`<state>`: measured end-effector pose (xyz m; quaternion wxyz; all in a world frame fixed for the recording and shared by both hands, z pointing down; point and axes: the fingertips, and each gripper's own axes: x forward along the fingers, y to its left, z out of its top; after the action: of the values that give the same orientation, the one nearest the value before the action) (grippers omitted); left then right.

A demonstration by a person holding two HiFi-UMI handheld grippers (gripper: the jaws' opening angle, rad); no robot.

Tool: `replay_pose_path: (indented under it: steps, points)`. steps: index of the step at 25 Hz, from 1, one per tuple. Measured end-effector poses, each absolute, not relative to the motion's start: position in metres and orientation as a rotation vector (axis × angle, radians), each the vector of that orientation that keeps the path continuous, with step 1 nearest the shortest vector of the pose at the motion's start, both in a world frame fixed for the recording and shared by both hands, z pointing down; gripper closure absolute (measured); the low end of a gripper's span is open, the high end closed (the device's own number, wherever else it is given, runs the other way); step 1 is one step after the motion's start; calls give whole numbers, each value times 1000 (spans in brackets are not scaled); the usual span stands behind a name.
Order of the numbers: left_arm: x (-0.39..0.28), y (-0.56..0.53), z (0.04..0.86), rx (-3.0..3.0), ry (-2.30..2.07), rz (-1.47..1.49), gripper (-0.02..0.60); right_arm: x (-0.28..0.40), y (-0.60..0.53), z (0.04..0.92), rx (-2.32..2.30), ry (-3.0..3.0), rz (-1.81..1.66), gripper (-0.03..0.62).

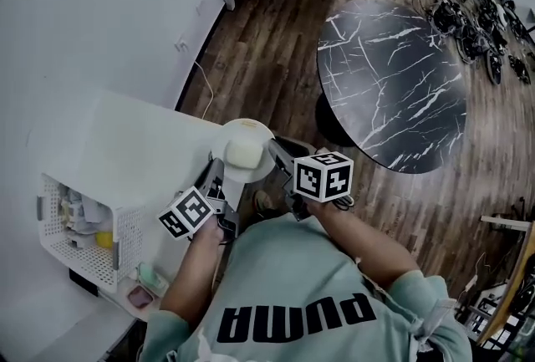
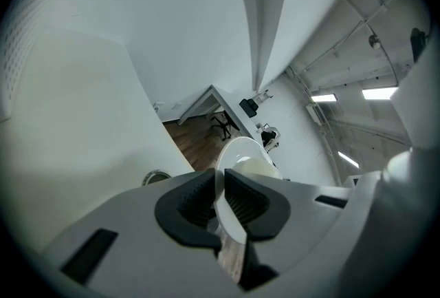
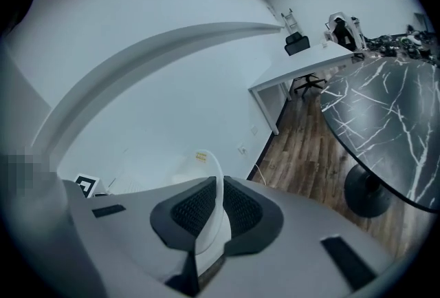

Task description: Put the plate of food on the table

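So far only the pickup looks done: left gripper [image 2: 221, 204] and right gripper [image 3: 218, 210] each pinch the rim of the plate [image 1: 251, 130], holding its food [image 1: 242, 155] between them. The marble tabletop [image 1: 393, 84] lies well beyond the right gripper, so carrying and setting down remain.

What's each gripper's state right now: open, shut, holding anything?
Left gripper: shut on the rim of the round white plate carrying pale food.
Right gripper: shut on another part of the same plate's rim.
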<state>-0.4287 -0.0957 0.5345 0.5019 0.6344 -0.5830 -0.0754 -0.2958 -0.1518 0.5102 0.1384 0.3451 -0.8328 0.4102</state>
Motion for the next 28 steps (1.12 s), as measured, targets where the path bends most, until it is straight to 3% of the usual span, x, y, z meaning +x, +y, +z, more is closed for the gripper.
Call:
replay_pose_path:
  steps: [28]
  points:
    - [-143, -171, 506, 1780, -1194, 63, 534, 3, -182, 489, 1489, -2401, 1325, 557]
